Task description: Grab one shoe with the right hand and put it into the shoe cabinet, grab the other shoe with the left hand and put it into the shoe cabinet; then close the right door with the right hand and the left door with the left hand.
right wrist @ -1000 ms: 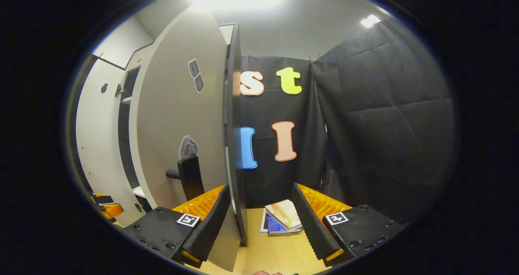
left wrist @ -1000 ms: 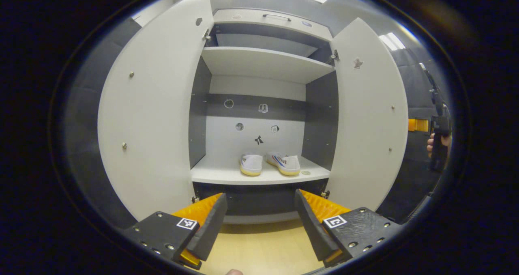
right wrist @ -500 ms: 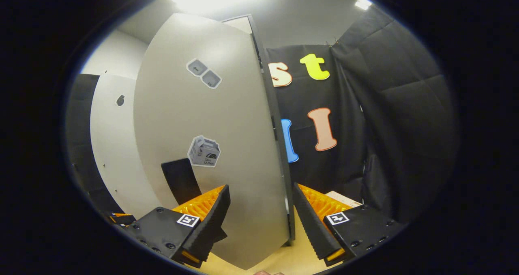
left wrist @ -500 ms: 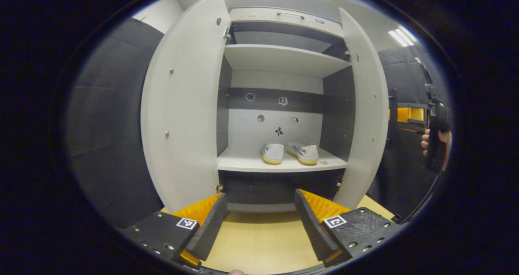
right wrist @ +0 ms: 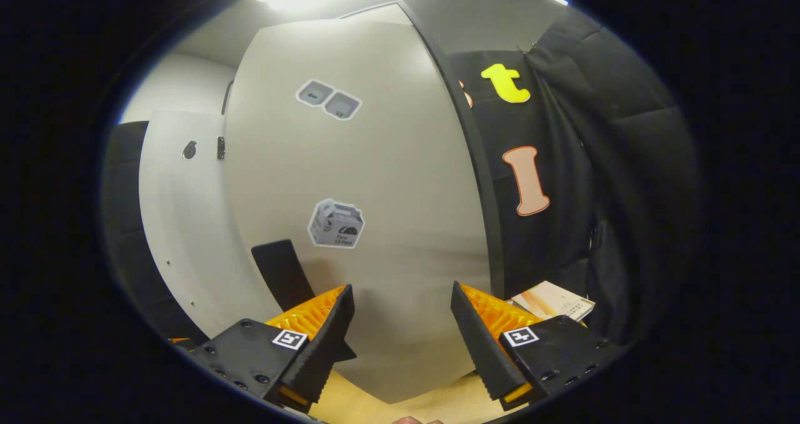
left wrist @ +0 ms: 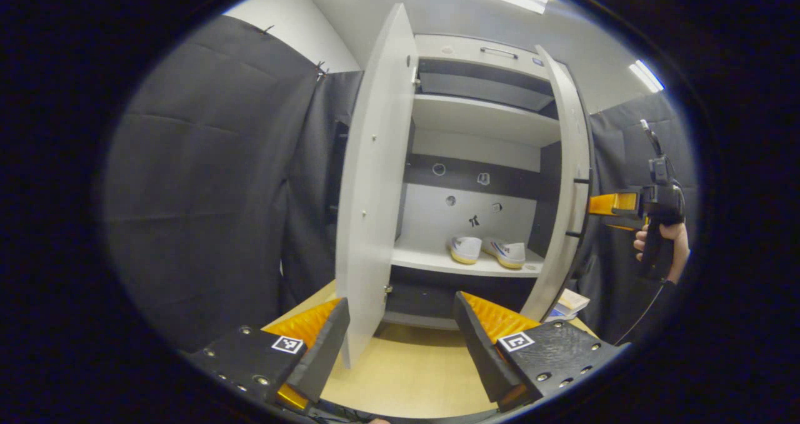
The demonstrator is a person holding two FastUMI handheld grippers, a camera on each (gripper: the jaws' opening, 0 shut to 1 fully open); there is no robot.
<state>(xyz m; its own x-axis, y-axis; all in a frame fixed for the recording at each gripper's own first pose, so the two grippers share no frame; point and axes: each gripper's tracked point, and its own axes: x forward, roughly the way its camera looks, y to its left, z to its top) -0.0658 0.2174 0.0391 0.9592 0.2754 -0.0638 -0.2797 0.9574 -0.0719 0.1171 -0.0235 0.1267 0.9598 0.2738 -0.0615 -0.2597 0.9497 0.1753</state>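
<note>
Two white shoes [left wrist: 465,249] [left wrist: 507,253] with yellow soles sit side by side on the lower shelf [left wrist: 431,261] of the white shoe cabinet. In the left gripper view the left door [left wrist: 374,199] stands edge-on and the right door [left wrist: 570,186] is part-way shut. My left gripper [left wrist: 400,336] is open, low in front of the left door's edge. The right gripper [left wrist: 615,204], held by a hand [left wrist: 662,242], is against the right door's outer side. In the right gripper view my right gripper [right wrist: 400,330] is open, its fingertips close to the right door's outer face [right wrist: 375,192] beside the black handle [right wrist: 281,271].
Black cloth walls stand left [left wrist: 206,180] and right [right wrist: 625,174] of the cabinet. A book [right wrist: 553,299] lies on the wooden floor [left wrist: 406,374] to the cabinet's right. An upper shelf [left wrist: 481,114] and a top drawer with a handle [left wrist: 498,51] sit above the shoes.
The right door has swung further shut with the right gripper behind it. My left gripper has moved left, so the left door now looks edge-on.
</note>
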